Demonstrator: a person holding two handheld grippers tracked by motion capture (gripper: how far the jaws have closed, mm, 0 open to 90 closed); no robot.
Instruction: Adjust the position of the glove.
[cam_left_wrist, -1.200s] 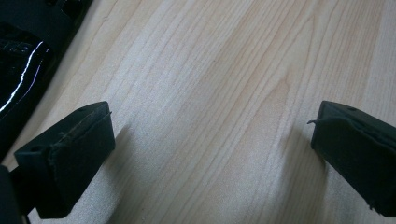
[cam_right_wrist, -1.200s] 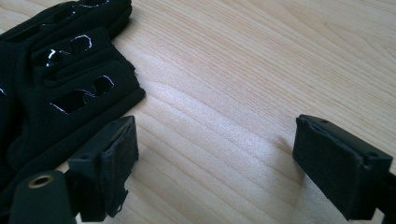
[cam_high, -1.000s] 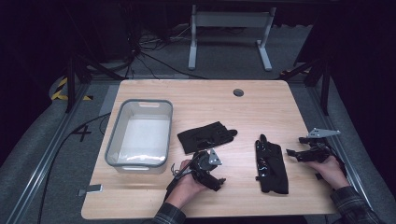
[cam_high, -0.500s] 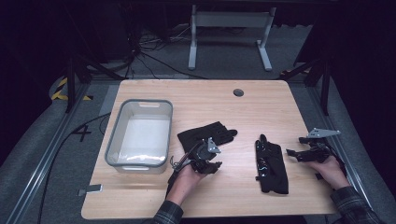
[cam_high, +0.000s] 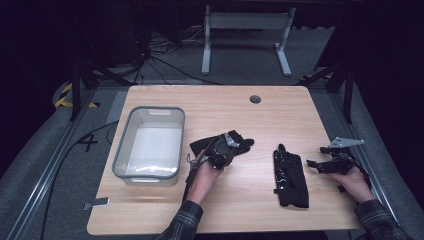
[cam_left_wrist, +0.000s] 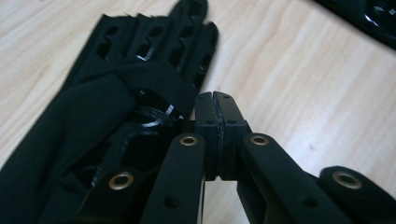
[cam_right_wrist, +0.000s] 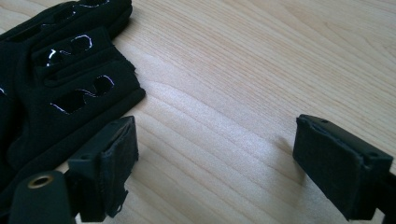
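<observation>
Two black gloves with glossy patches lie on the wooden table (cam_high: 300, 115). My left gripper (cam_high: 231, 142) is over the left glove (cam_high: 199, 146). In the left gripper view its jaws (cam_left_wrist: 217, 100) have just been closing and now meet, pinching a raised fold at the edge of that glove (cam_left_wrist: 93, 116). The second glove (cam_high: 290, 175) lies flat to the right, fingers pointing away from me. My right gripper (cam_high: 312, 164) rests just right of it. In the right gripper view the jaws (cam_right_wrist: 215, 149) stand wide open over bare wood, with the glove (cam_right_wrist: 56, 70) beside the left jaw.
A clear plastic bin (cam_high: 150, 110) with a grey rim stands on the left part of the table. A round cable hole (cam_high: 255, 99) sits near the far edge. Beyond the table stand a white frame (cam_high: 245, 20) and loose cables on the floor.
The left hand has moved up the table and to the right, onto the left glove, and its jaws have gone from open to shut there. The right hand has kept still.
</observation>
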